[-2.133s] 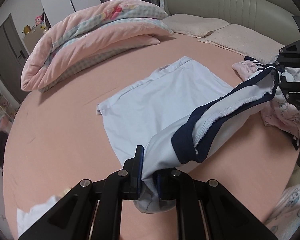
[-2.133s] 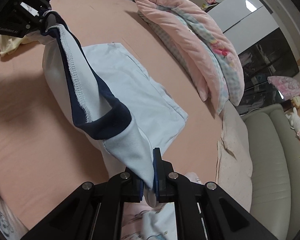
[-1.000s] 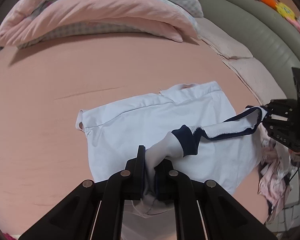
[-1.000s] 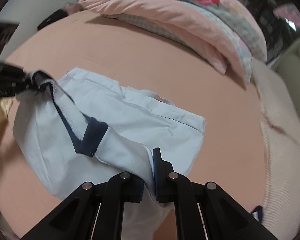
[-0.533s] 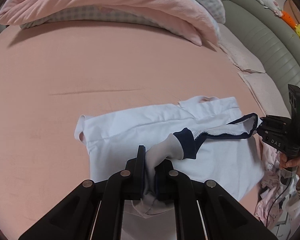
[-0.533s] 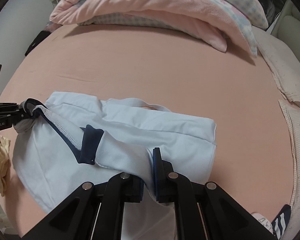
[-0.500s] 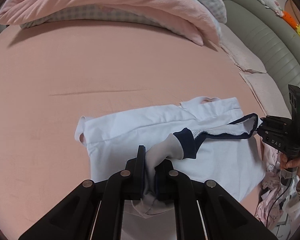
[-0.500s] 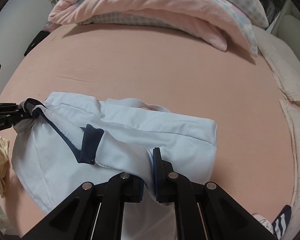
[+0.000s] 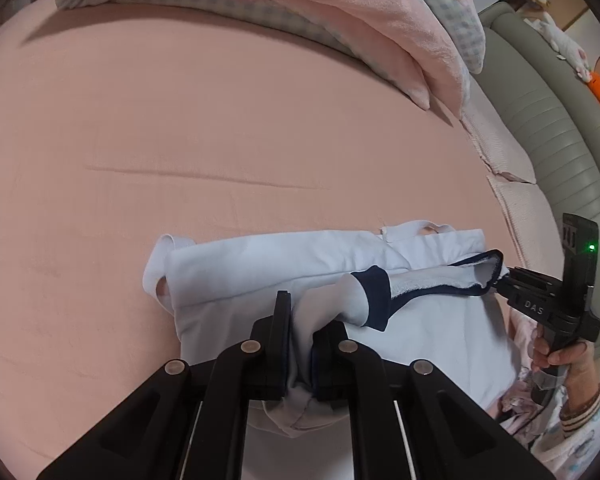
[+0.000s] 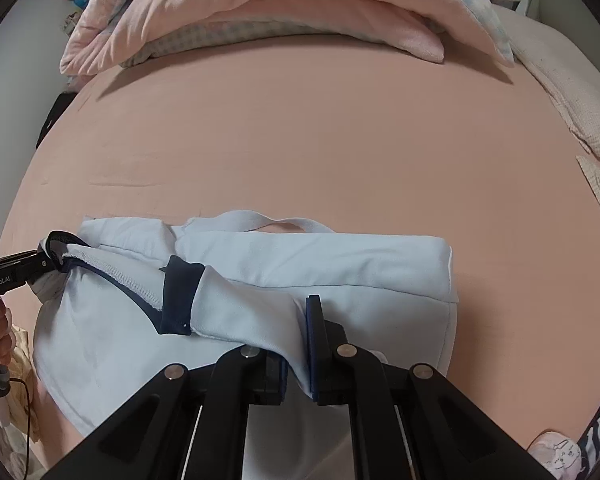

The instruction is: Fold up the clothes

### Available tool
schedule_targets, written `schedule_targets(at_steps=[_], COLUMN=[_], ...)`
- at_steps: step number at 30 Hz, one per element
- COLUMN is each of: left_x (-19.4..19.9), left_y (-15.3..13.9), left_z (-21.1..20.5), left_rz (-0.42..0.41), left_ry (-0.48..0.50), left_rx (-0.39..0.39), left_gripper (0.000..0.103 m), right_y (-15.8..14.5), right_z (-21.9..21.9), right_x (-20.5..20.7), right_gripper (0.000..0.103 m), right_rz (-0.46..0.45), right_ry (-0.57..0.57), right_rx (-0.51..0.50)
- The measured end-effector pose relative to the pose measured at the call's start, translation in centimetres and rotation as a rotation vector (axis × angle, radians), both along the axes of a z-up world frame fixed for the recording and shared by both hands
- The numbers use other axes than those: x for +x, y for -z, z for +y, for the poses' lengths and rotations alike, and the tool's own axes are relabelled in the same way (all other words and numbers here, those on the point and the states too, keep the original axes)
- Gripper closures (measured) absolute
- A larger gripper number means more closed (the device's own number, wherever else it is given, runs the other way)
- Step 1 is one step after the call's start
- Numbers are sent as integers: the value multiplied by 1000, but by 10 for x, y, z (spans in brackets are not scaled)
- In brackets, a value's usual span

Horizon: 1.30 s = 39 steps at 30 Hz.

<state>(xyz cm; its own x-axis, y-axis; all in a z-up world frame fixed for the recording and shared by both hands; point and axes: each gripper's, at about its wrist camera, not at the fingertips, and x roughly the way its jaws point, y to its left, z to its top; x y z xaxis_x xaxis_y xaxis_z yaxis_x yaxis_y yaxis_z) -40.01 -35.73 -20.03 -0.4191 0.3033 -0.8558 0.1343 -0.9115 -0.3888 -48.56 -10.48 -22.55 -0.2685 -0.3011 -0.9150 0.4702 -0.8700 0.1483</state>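
Observation:
A pale blue garment (image 9: 268, 276) (image 10: 340, 264) with a navy band (image 9: 376, 296) (image 10: 178, 300) lies partly folded on the pink bed sheet (image 9: 180, 140). My left gripper (image 9: 302, 320) is shut on one end of its navy-edged hem, a bunch of cloth between the fingers. My right gripper (image 10: 298, 328) is shut on the other end. The hem hangs stretched between them above the flat part. Each view shows the other gripper: the right gripper (image 9: 500, 276) at the right edge, the left gripper (image 10: 46, 258) at the left edge, each with a hand on its handle.
A folded pink and checked quilt (image 9: 300, 4) (image 10: 300, 8) lies across the far side of the bed. Cream pillows (image 9: 512, 184) and a grey padded headboard (image 9: 560, 136) are to the right. Other clothes (image 10: 560, 448) lie at the near right edge.
Both grippers have carried the held hem forward over the garment and lower. The span between them now hangs closer to the flat cloth, and the fold has grown.

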Motion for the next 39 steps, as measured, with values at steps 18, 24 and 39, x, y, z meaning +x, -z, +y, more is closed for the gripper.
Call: schedule_targets(at_steps=[18, 24, 39], left_x=[3, 16, 69], left_y=[-40, -63, -83], left_z=[-36, -36, 4], left_rz=[25, 73, 86], left_ry=[-208, -222, -141], left_rx=[6, 31, -76], left_gripper=[16, 16, 16], right_y=[-45, -66, -102], right_z=[18, 23, 18], right_x=[19, 28, 64], right_gripper=[31, 31, 30], right_rz=[87, 121, 161], right_ry=[126, 162, 169], right_rx=[-16, -15, 51])
